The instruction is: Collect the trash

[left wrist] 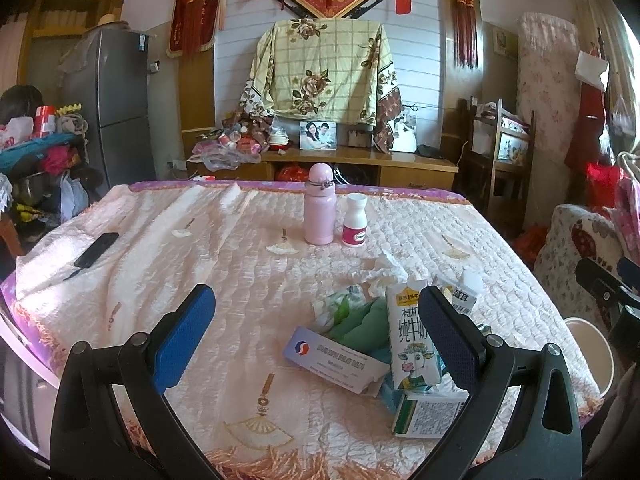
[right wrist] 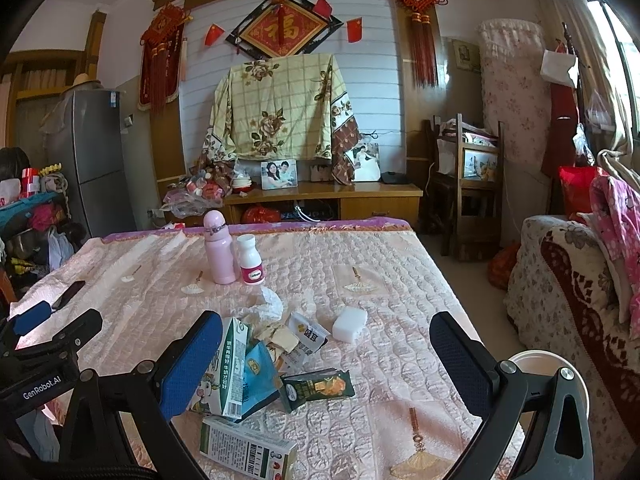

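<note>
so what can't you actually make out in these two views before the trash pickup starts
- Bin: right wrist view, only its rim shows behind the right gripper frame; contents unseen.
- Milk carton: left wrist view, its right side hidden by a finger of the left gripper.
- Green-and-white box: small print unreadable.
- Dark flat object: too dim to identify.

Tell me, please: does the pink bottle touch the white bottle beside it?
Apart. In the left wrist view, a strip of bedcover shows between the pink bottle and the white bottle, from caps down to bases.
</note>
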Tool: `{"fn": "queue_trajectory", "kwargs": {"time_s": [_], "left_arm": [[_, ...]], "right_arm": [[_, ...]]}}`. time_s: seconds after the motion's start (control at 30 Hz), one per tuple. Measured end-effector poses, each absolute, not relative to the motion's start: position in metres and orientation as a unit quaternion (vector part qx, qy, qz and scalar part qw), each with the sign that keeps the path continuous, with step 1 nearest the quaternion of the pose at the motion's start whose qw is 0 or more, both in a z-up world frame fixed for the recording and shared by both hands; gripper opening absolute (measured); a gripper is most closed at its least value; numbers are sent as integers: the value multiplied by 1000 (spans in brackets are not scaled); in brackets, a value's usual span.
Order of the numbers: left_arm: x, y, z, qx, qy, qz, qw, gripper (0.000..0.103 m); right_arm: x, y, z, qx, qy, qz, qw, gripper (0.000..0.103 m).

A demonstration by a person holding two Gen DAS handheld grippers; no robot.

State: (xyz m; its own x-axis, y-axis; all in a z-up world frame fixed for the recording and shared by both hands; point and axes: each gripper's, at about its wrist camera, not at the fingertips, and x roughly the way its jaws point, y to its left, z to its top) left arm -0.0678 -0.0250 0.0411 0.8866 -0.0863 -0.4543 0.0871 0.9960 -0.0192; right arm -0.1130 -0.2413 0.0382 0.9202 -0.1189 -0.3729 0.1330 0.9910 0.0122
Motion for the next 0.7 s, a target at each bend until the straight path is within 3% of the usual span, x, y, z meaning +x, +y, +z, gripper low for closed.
{"fn": "queue_trajectory", "kwargs": {"time_s": [0.7], "left_arm": [[-67,-27,40,2,237,-45,970,101]], "right_arm": [[-112,-239,37,14,200,-66,978,103]]}}
